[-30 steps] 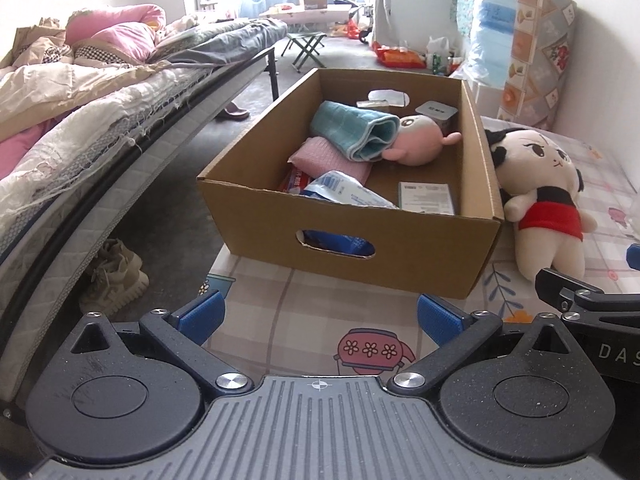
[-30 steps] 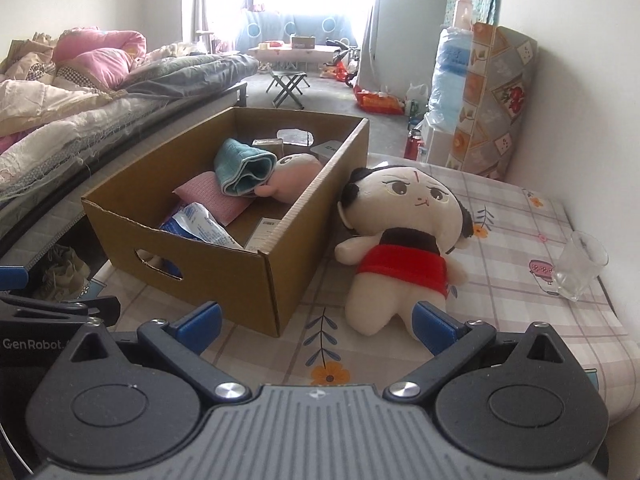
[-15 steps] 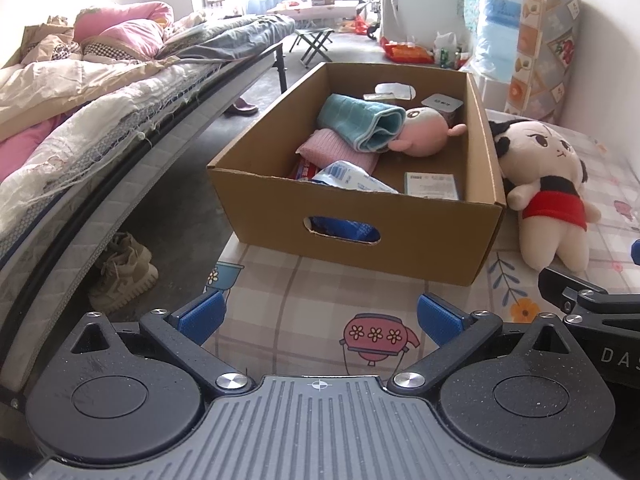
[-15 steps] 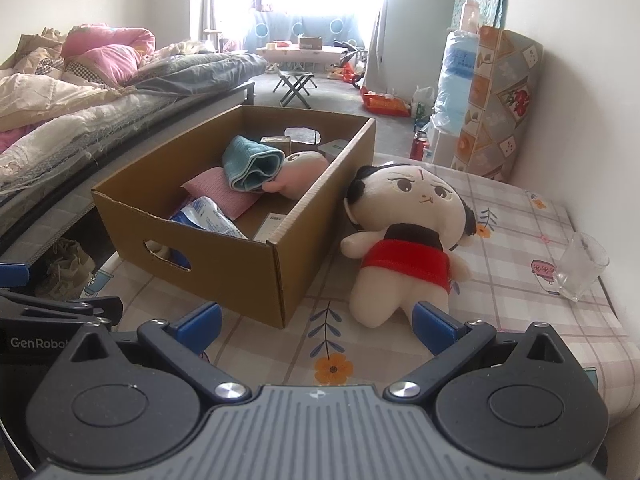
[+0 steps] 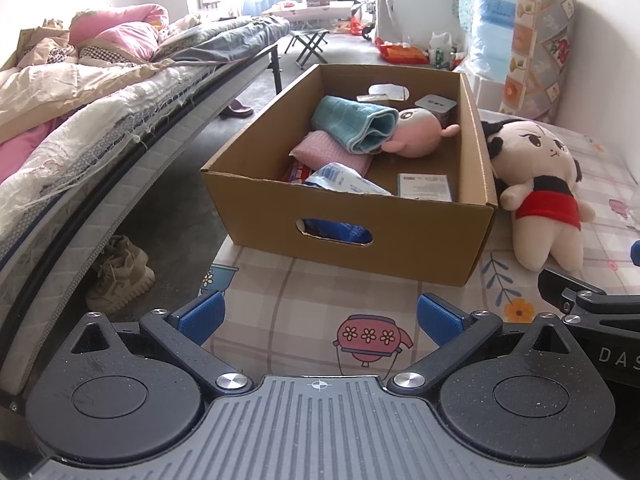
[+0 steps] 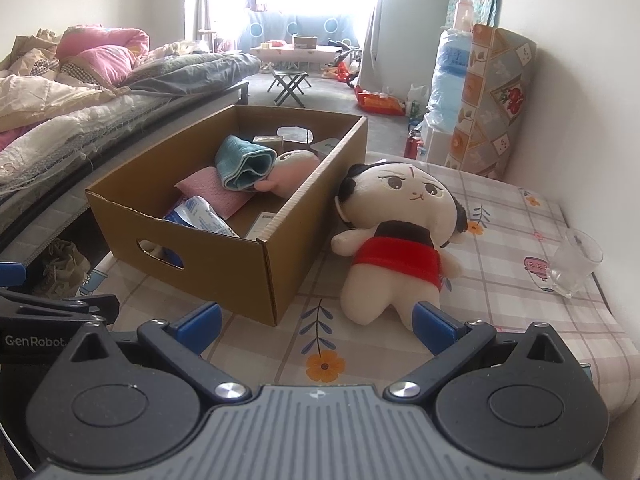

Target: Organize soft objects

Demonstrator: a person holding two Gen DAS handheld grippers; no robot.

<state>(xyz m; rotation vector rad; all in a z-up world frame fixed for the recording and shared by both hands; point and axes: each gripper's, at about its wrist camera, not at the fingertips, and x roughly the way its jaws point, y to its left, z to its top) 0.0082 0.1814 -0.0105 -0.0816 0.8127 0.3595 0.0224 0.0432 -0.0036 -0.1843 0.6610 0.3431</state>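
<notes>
Your left tongs are spread apart and hold nothing, hanging over the checked table just in front of the cardboard box. Your right tongs are spread apart and empty too, with the doll's feet just beyond their tips.

The doll in the red top lies on its back on the table, to the right of the box, its head touching the box's right wall or very nearly so. Inside the box you already have a rolled teal towel, a pink cloth under it, a small pink stuffed toy and a plastic packet. The floor of the box nearest the doll looks free, apart from a flat label.

Judging by its look, the doll is light and squashy, so it should give under the tongs rather than slip. Take it with the right tongs across the red middle, where the body is narrowest and the weight should balance; the big head will probably droop if you pinch a leg. Squeeze well in, since stuffing compresses.

Mind the clear glass to the right of the doll, near the table's edge: it looks easy to tip.
</notes>
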